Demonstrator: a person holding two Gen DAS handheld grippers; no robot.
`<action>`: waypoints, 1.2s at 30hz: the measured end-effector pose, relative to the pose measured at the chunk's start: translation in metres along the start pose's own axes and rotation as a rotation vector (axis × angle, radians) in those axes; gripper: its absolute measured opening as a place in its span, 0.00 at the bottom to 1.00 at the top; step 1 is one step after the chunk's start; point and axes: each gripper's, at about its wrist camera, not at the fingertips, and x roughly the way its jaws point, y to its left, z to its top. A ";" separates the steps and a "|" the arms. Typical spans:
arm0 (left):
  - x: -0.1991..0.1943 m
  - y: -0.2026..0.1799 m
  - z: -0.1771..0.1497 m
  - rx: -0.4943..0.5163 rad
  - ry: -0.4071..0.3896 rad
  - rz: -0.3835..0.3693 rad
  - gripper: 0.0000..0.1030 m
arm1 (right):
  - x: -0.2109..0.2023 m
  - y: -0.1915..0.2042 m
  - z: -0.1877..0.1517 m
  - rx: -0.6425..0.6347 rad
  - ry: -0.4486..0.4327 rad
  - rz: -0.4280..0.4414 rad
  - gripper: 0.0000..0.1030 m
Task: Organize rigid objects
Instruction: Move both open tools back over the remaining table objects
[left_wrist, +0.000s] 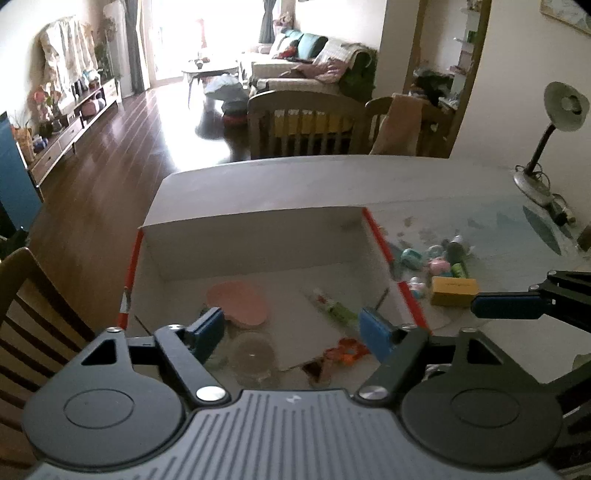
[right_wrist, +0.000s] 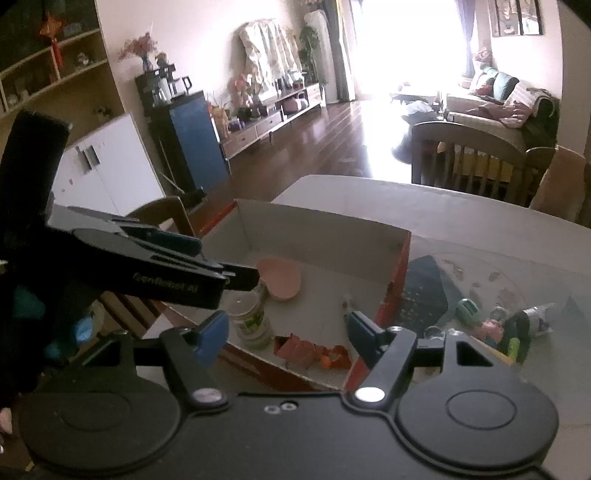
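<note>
Sunlit living room behind, pale grey tabletop (left_wrist: 295, 177) in front, and the shallow white cardboard box with red edges (left_wrist: 258, 236) is sitting mid-frame. Inside it are lying a pink heart-shaped dish (left_wrist: 238, 302), a clear lidded jar (right_wrist: 253, 321) and a green-and-white tube (left_wrist: 332, 308). Both the left gripper (left_wrist: 295, 328) and right gripper (right_wrist: 286, 334) are hovering wide open, holding nothing. Small colourful toys and a yellow box (left_wrist: 454, 291) are waiting at right. Risk, I'd say: reaching across could be snagging the box wall and dragging it.

Pink dish (left_wrist: 238, 302), red-edged white box (left_wrist: 258, 240)
</note>
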 end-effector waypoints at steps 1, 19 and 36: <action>-0.002 -0.004 -0.002 0.001 -0.007 -0.002 0.83 | -0.005 -0.001 -0.002 0.005 -0.007 0.001 0.71; 0.003 -0.081 -0.006 0.006 -0.043 -0.067 0.85 | -0.061 -0.087 -0.034 0.113 -0.068 -0.072 0.82; 0.075 -0.173 -0.005 0.029 -0.023 -0.120 1.00 | -0.069 -0.204 -0.047 0.187 -0.023 -0.189 0.83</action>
